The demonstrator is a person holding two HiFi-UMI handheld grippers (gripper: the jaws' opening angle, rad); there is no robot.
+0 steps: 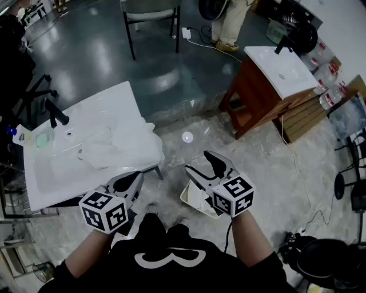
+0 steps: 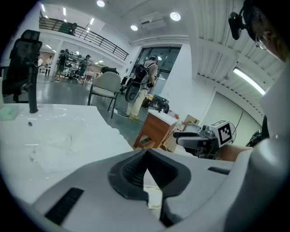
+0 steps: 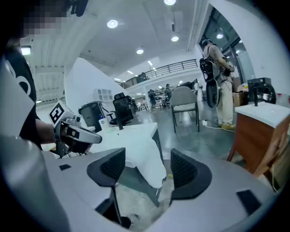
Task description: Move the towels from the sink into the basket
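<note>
White towels lie crumpled in the white sink at the left, and one hangs over its right corner. A cream basket stands on the floor below my right gripper and seems to hold something white. My left gripper hovers just off the sink's front right corner. Its pads meet with nothing between them. My right gripper hangs over the basket, open and empty. Each gripper shows in the other's view: the right one and the left one.
A black faucet and a soap bottle stand at the sink's left end. A wooden cabinet with a second basin is at the back right, with a chair and a standing person behind. A cable trails on the floor.
</note>
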